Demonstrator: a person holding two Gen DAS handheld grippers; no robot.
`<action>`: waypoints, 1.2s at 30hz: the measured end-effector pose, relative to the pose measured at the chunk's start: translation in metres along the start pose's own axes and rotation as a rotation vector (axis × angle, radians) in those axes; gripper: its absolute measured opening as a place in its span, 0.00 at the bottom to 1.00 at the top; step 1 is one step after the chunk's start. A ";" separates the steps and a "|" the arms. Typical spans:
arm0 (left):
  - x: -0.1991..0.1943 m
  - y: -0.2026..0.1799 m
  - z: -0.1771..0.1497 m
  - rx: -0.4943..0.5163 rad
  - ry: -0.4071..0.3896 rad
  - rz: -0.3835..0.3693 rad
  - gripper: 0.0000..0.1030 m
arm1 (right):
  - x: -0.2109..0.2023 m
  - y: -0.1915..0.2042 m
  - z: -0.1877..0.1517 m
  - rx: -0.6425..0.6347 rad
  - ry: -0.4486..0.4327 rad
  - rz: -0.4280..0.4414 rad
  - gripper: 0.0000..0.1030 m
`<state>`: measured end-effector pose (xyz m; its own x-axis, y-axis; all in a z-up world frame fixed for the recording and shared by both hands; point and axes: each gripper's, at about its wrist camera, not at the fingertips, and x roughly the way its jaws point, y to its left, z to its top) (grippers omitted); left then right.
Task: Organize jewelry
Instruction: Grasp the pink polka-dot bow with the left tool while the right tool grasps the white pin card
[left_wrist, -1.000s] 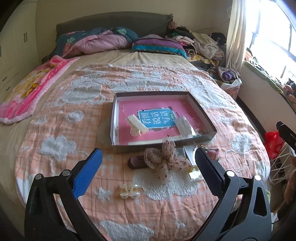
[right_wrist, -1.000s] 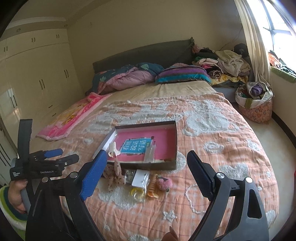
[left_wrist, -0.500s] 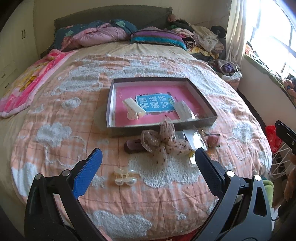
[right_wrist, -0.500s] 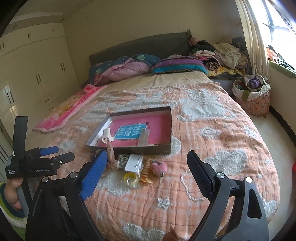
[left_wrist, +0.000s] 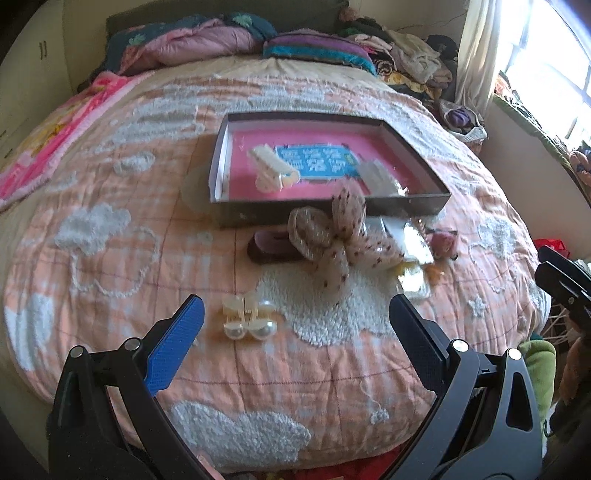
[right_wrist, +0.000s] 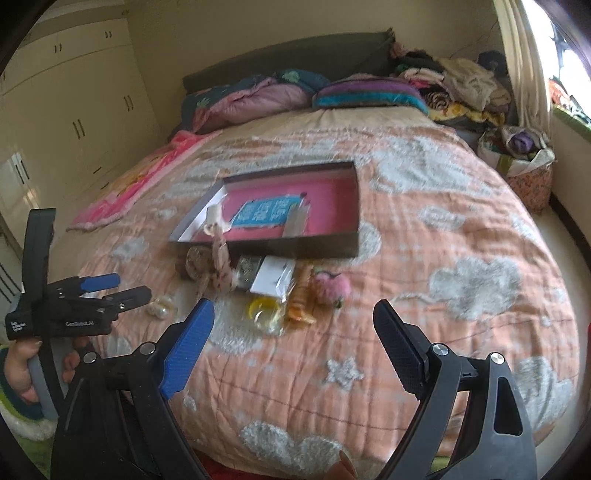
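A shallow box (left_wrist: 417, 206) with a pink floor sits on the bed; it also shows in the right wrist view (right_wrist: 317, 246). Inside lie a cream hair clip (left_wrist: 271, 170) and a clear packet (left_wrist: 378, 177). In front of the box lie a dotted gauze bow (left_wrist: 340, 240), a dark hair tie (left_wrist: 267, 245), a pearl clip (left_wrist: 247, 319), a pink pompom (right_wrist: 332, 287), an orange claw clip (right_wrist: 301, 299) and a yellow ring (right_wrist: 264, 312). My left gripper (left_wrist: 295, 341) is open and empty, just before the pearl clip. My right gripper (right_wrist: 293, 341) is open and empty, short of the yellow ring.
The bed has an orange quilt with white fluffy clouds (left_wrist: 332, 314). Pillows and folded blankets (right_wrist: 258, 96) lie at the headboard, a clothes pile (right_wrist: 461, 81) at the right. A wardrobe (right_wrist: 74, 110) stands left. A fabric basket (right_wrist: 524, 166) stands on the floor.
Both grippers have moved forward and lower toward the items in front of the box. The pearl clip now lies close to the left fingers. Both stay open.
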<state>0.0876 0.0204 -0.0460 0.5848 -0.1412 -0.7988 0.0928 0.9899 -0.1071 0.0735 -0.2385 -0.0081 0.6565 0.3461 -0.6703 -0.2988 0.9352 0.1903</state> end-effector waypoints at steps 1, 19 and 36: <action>0.002 0.001 -0.002 0.001 0.003 0.001 0.91 | 0.002 0.001 -0.001 -0.005 0.007 0.003 0.85; 0.057 -0.002 0.001 -0.025 0.121 -0.166 0.50 | 0.062 -0.001 -0.001 0.029 0.138 0.081 0.51; 0.078 -0.027 0.026 0.089 0.098 -0.148 0.01 | 0.080 0.000 0.010 0.028 0.161 0.075 0.51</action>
<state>0.1517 -0.0179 -0.0896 0.4790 -0.2790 -0.8323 0.2457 0.9529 -0.1781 0.1331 -0.2103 -0.0548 0.5131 0.4003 -0.7593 -0.3217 0.9098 0.2622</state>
